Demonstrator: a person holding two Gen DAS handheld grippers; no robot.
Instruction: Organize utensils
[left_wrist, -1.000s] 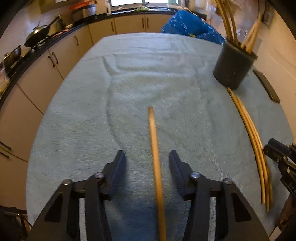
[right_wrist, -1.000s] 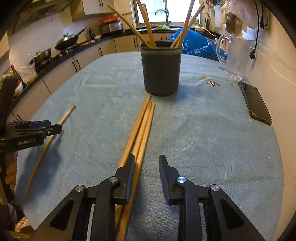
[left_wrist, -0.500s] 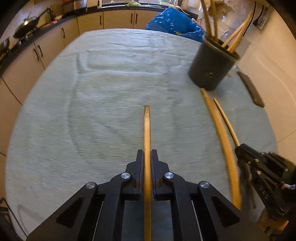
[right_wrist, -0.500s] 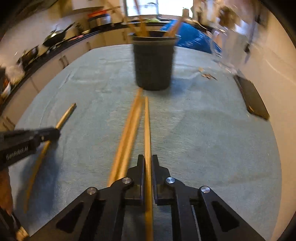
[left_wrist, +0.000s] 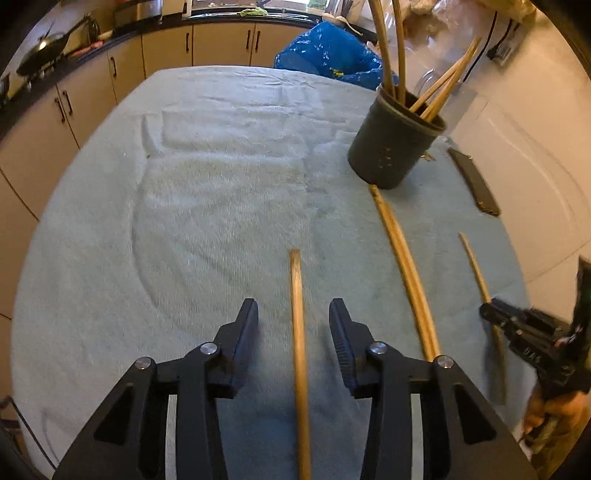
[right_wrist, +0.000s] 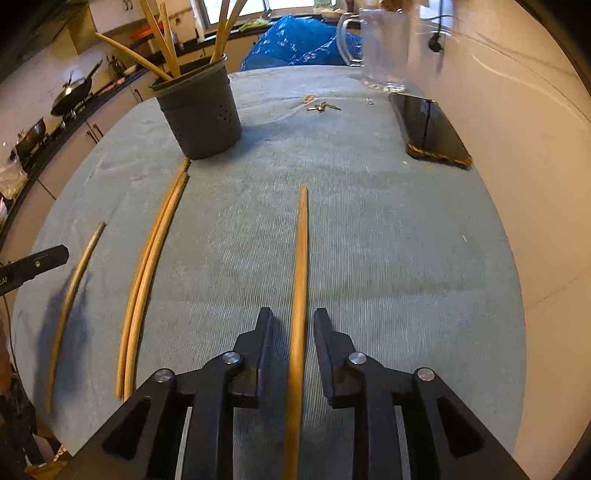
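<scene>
1. My left gripper (left_wrist: 293, 325) pointed steeply down at the towel (left_wrist: 221, 206); its jaws were opening, and a stick (left_wrist: 298, 332) lay between them with clear gaps on both sides, touched by neither pad.
2. My right gripper (right_wrist: 293, 332) was in the same state: jaws opening, narrower than the left, with a second stick (right_wrist: 300, 280) running up the middle of the gap and free of the pads.
3. From the left wrist view, the right gripper (left_wrist: 532, 339) showed at the right edge, with its stick (left_wrist: 478, 269) poking forward from it.
4. From the right wrist view, a finger of the left gripper (right_wrist: 33, 267) reached in from the left edge, beside its stick (right_wrist: 72, 291).
5. A pair (right_wrist: 151, 266) of sticks lay side by side on the towel between the two grippers, their far ends just short of the holder (right_wrist: 201, 114).
6. The dark holder (left_wrist: 393, 144) stood upright near the far right of the table, with several sticks (left_wrist: 439, 88) leaning out of it.
7. A phone (right_wrist: 428, 127) lay flat by the wall, well to the right of the holder.
8. A glass jug (right_wrist: 384, 48) stood behind the phone, and keys (right_wrist: 321, 107) lay between the holder and the phone.
9. A blue bag (left_wrist: 328, 55) sat beyond the table's far edge.
</scene>
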